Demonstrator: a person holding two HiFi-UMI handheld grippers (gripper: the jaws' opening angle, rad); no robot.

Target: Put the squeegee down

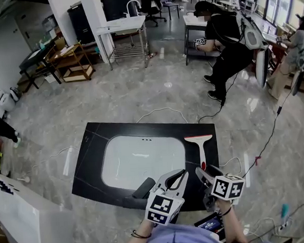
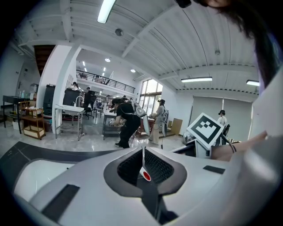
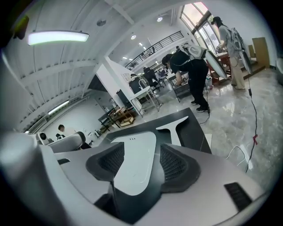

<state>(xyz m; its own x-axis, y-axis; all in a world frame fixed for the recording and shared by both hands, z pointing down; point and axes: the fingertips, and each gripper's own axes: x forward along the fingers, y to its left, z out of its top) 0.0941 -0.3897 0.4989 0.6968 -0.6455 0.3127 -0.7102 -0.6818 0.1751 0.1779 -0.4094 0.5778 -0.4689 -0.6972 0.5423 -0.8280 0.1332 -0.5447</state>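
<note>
Lying flat on the black countertop slab [image 1: 90,166], the squeegee [image 1: 199,145] was already out of both tools. It sat on the strip to the right of the white basin [image 1: 144,160]. Its long axis ran straight away from the person, blade crosswise at the far end, handle end nearest. That handle end lay just ahead of the right gripper [image 1: 207,172], which was plainly the nearer tool. Its jaws stood wide with nothing between them; its own view looked through the gap at the basin, with the squeegee off to the right. The left gripper [image 1: 181,174] hung beside it over the slab's near edge, jaws pressed together on nothing, well to the left of the handle.

By my read, the put-down looked done, and any next move was just a clear retreat. Nothing stood between tool and squeegee. A dark object [image 1: 143,188] I couldn't identify rested on the slab near the left gripper. Cables [image 1: 159,112] trailed over the marble floor beyond, and a person [image 1: 223,44] bent at a table far back.
</note>
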